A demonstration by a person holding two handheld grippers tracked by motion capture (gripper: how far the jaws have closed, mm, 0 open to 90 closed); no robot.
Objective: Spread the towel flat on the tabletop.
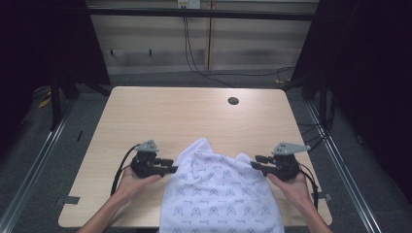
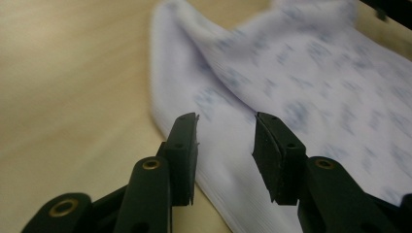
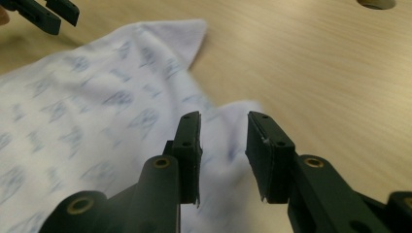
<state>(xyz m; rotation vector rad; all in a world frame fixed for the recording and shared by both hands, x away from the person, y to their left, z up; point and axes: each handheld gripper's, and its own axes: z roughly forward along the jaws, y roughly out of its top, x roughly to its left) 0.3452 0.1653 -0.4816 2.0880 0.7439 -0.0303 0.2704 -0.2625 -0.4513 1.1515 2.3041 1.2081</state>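
Note:
A white cloth [image 1: 221, 194] with a small blue-grey print lies on the near half of the wooden table [image 1: 194, 111] and hangs over its front edge. Two corners of it stick up toward the far side. My left gripper [image 1: 170, 166] sits at the cloth's left edge, pointing right, and stands open. In the left gripper view its jaws [image 2: 226, 119] hover over the cloth's edge [image 2: 301, 73] without pressing on it. My right gripper [image 1: 256, 161] is at the cloth's right corner, pointing left. It is open too [image 3: 223, 116], with the cloth [image 3: 97, 107] lying under the gap.
A round cable hole [image 1: 233, 101] sits in the table's far right part. The far half of the tabletop is bare wood. Dark frame posts and cables stand beyond the table. Hands hold both grippers near the front edge.

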